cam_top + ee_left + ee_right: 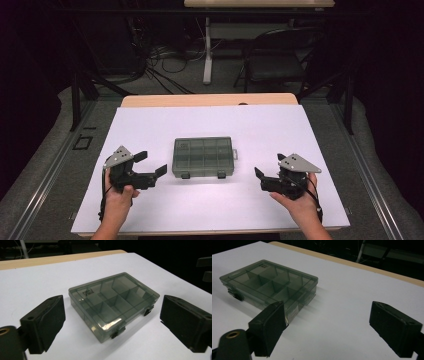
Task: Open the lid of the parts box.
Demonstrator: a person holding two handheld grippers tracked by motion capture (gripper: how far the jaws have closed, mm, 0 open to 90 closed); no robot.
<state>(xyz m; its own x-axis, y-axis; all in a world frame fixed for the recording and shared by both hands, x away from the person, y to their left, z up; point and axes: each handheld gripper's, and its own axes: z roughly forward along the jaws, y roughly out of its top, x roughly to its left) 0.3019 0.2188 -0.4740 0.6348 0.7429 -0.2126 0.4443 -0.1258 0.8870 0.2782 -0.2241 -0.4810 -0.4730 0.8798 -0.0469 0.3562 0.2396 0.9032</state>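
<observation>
- One translucent grey compartment box (203, 157) is lying flat and closed near the middle of the white table cover (260, 130), between the two grippers and touching neither.
- Its long axis is running side to side across the table in the high view; the two dark latches (185, 175) are facing the person's edge, and the lid is facing up.
- In the left gripper view the compartment box (113, 305) is sitting diagonally, latches toward the lower right, with its inner dividers showing through the lid.
- The left gripper (147, 164) is pointing right, toward the box, with jaws standing apart and nothing between them.
- The right gripper (270, 168) is pointing left, toward the box, also released and gripping nothing.
- The white cover is lying over a wooden tabletop (210, 99), whose bare strip is showing along the far edge.
- Beyond the table, a dark folding chair (280, 60), a white table leg (207, 50) and loose cables (160, 65) are standing on grey flooring in a dim room.
</observation>
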